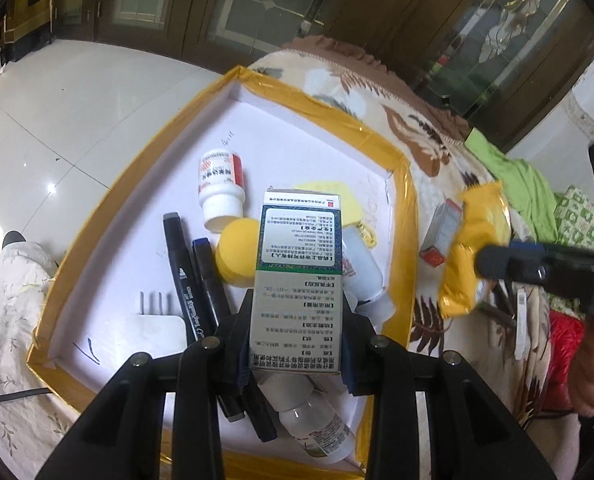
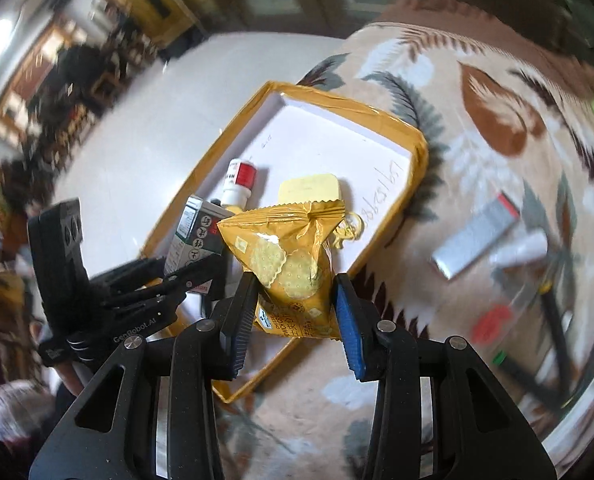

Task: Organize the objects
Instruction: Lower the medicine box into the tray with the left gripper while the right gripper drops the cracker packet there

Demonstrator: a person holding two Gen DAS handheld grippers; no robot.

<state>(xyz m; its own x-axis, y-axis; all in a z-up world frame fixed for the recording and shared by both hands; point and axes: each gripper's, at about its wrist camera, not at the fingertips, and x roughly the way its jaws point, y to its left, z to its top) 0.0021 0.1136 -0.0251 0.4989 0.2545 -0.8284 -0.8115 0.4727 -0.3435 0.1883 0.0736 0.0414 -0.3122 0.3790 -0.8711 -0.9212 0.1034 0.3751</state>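
The left gripper [image 1: 297, 344] clamps a tall white-and-green cardboard medicine box [image 1: 299, 280] above the yellow-rimmed white tray [image 1: 401, 184], apparently to set it among the bottles there. The right gripper [image 2: 293, 320] pinches a crinkly yellow biscuit packet [image 2: 293, 256] near the tray's edge, seemingly bound for it.

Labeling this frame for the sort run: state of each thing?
left gripper: shut on medicine box, above tray
right gripper: shut on yellow snack packet
white pill bottle: lying in tray, capped
black markers: lying in tray
grey box: on blanket, outside tray
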